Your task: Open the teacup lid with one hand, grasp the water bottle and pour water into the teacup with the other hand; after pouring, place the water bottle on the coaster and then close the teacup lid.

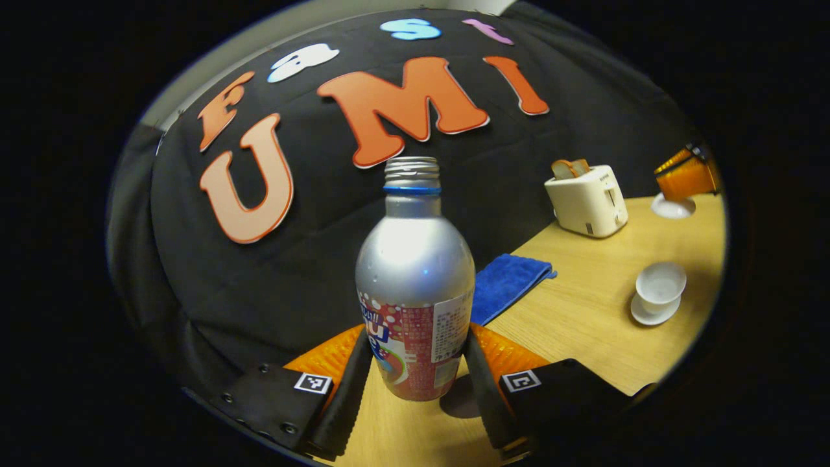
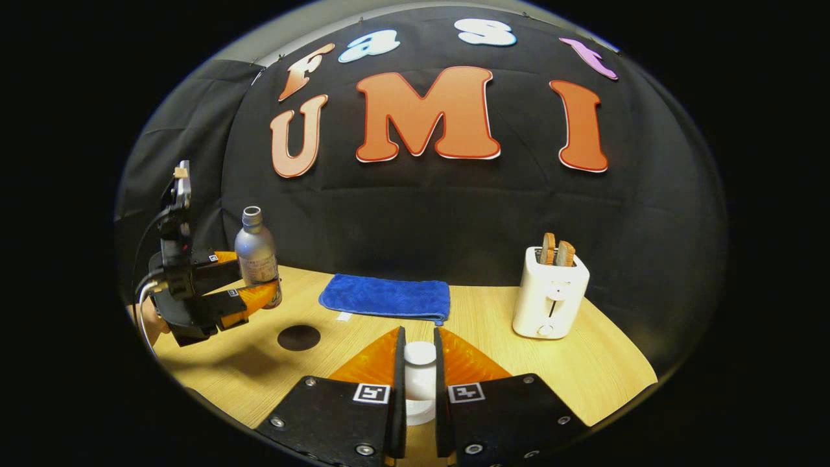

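A silver water bottle (image 1: 415, 272) with a red label and no cap stands upright between my left gripper's (image 1: 415, 353) fingers, which press on both its sides. The right gripper view has that bottle (image 2: 255, 253) at the table's far left, held by the left gripper (image 2: 264, 296); whether its base touches the wood I cannot tell. The white teacup (image 1: 660, 283) sits uncovered on its saucer (image 1: 653, 314). My right gripper (image 2: 419, 350) is shut on the white teacup lid (image 2: 420, 383). From the left gripper view, the right gripper (image 1: 687, 174) holds the lid (image 1: 673, 207) beyond the cup. A dark round coaster (image 2: 298, 338) lies near the bottle.
A folded blue cloth (image 2: 386, 297) lies along the back of the wooden table (image 2: 583, 376). A white toaster (image 2: 550, 299) with two slices of toast stands at the right. The left gripper view places the cloth (image 1: 509, 282) and toaster (image 1: 587, 200) past the bottle.
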`<state>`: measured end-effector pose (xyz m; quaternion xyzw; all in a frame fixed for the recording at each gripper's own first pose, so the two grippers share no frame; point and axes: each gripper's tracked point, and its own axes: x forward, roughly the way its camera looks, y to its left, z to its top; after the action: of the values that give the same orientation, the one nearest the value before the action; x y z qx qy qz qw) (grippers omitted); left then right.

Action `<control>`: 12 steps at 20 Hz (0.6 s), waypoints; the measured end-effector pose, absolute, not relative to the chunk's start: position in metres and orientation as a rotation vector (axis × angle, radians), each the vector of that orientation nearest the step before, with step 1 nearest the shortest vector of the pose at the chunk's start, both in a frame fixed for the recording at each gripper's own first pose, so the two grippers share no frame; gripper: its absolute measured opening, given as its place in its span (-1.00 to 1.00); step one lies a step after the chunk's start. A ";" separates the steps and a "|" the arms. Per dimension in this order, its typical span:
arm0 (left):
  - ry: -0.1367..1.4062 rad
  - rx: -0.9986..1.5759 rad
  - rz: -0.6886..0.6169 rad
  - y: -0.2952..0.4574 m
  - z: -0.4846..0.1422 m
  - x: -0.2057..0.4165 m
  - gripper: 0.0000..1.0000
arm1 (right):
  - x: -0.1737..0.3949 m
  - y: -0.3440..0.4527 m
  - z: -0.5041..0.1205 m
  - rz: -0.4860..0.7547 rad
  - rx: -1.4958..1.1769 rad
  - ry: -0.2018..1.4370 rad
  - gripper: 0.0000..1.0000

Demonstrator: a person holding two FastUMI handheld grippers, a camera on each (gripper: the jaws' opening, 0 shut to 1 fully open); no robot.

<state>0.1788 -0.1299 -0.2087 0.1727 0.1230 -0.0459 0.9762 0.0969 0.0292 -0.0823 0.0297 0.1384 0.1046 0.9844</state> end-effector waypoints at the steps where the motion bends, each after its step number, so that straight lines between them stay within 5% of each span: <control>1: 0.258 0.280 -0.096 -0.130 -0.215 0.177 0.56 | 0.098 0.032 -0.084 0.213 0.056 0.283 -0.63; 12: 0.340 0.038 -0.111 -0.137 -0.241 0.178 0.58 | 0.109 0.050 -0.132 0.239 0.013 0.392 -0.63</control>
<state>0.1777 -0.1368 -0.2408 0.0190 0.1691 -0.0552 0.9839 0.1089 0.0505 -0.1325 0.0064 0.1944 0.1187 0.9737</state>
